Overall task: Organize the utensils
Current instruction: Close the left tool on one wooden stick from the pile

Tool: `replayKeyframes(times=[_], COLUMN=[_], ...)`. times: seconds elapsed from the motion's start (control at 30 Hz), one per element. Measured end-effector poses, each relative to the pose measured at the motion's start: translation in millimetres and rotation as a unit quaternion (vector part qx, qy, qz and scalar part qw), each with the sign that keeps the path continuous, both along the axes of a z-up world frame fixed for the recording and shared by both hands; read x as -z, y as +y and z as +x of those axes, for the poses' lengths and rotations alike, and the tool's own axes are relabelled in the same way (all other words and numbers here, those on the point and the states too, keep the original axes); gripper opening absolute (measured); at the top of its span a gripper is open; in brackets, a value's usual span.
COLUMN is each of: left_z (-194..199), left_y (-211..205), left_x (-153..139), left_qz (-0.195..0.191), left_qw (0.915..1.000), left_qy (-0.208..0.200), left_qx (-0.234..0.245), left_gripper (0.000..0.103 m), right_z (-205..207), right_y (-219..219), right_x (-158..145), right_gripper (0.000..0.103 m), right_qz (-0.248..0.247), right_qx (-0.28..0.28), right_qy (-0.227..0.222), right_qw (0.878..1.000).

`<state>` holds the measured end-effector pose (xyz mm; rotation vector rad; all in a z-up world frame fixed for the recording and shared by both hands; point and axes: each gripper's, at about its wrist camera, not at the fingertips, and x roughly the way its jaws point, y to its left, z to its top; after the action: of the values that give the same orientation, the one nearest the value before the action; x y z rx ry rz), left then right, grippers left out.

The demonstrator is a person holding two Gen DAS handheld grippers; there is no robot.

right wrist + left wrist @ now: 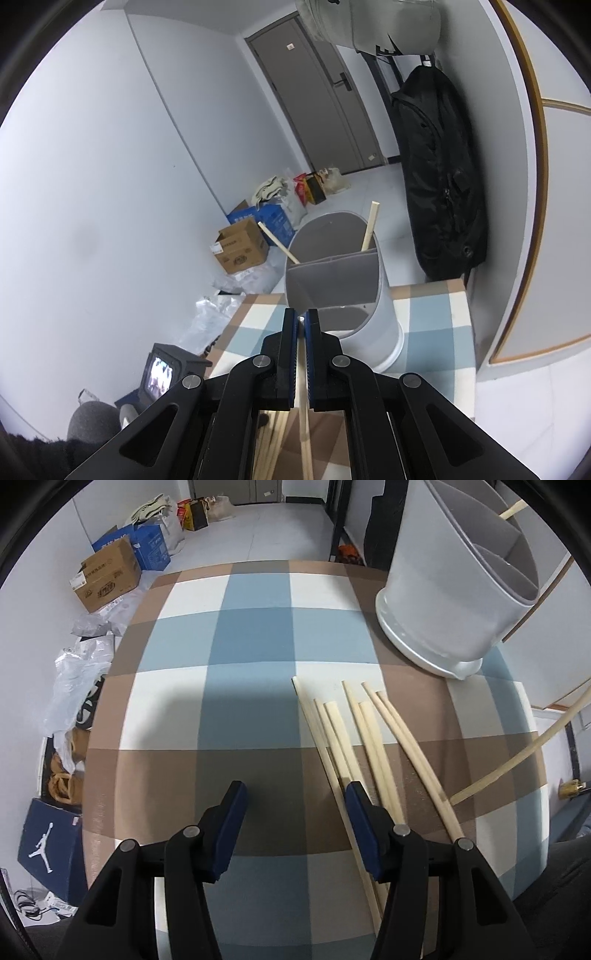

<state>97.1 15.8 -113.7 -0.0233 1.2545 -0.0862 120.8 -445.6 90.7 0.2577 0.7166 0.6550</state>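
Note:
Several pale wooden chopsticks (pixel 364 746) lie side by side on the checked tablecloth (pixel 255 638). My left gripper (pixel 295 794) is open and empty, just left of them and low over the table. A grey divided utensil holder (pixel 454 579) stands at the back right; it also shows in the right wrist view (pixel 343 291) with two chopsticks (pixel 369 227) standing in it. My right gripper (pixel 301 321) is shut on one chopstick (pixel 304 421), held in front of the holder. That chopstick shows in the left wrist view (pixel 524 753), slanting up to the right.
Cardboard boxes (pixel 107 576), plastic bags (pixel 81 672) and a shoe box (pixel 48 834) lie on the floor to the left of the table. A black coat (pixel 439 177) hangs behind the table. A small screen (pixel 160 376) sits low at left.

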Motion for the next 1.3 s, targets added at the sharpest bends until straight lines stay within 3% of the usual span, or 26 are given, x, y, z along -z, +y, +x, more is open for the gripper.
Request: replayKeyframes(times=[0.07,0.2,0.33,0.6,0.77,0.83,0.93,0.97,1.0,1.17,1.3], left_z=[-0.5,0.0,10.3,38.2,44.3,42.6,38.2,37.3,37.7,40.2,37.0], left_y=[2.3,10.9,22.0,32.5,9.5,7.8,10.5,12.3,13.1,21.9,31.3], left_x=[2.8,3.6,2.8,2.9,7.9,7.4,6.5,6.4,6.1,4.1,-14.5], left_qz=[0.019,0.023,0.008,-0.045,0.021,0.027,0.026,0.026,0.025,0.008,-0.019], left_qw=[0.9998,0.9997,0.9997,0.9942,0.9966,0.9971,0.9971,0.9971,0.9972,0.9963,0.9923], left_qy=[0.003,0.008,0.02,0.052,0.046,0.033,0.013,0.005,0.002,-0.011,-0.058], left_qx=[0.005,0.001,-0.013,-0.083,-0.065,-0.063,-0.071,-0.072,-0.071,-0.084,-0.108], left_gripper=[0.046,0.044,0.043,0.044,0.043,0.042,0.024,0.011,0.004,0.0,0.0], right_z=[1.1,2.6,1.1,0.6,1.9,2.4,2.9,2.8,2.7,1.3,0.5], right_y=[-1.0,-0.9,0.2,-0.9,-3.8,-5.7,-7.5,-8.2,-8.5,-8.2,-7.9], right_x=[0.6,0.6,-1.1,-3.1,-3.7,-4.8,-5.9,-6.0,-6.3,-7.0,-5.7], right_gripper=[0.003,0.003,0.003,0.003,0.004,0.004,0.004,0.004,0.004,0.004,0.004], right_qz=[0.001,0.006,0.006,0.014,0.019,0.022,0.026,0.027,0.028,0.028,0.022], right_qx=[0.001,0.002,0.0,-0.001,0.001,0.002,0.003,0.003,0.003,0.002,0.004], right_qy=[0.002,0.006,0.002,0.0,0.001,0.001,0.002,0.003,0.003,0.002,0.001], right_qw=[1.0,1.0,1.0,1.0,1.0,1.0,1.0,1.0,1.0,1.0,1.0])
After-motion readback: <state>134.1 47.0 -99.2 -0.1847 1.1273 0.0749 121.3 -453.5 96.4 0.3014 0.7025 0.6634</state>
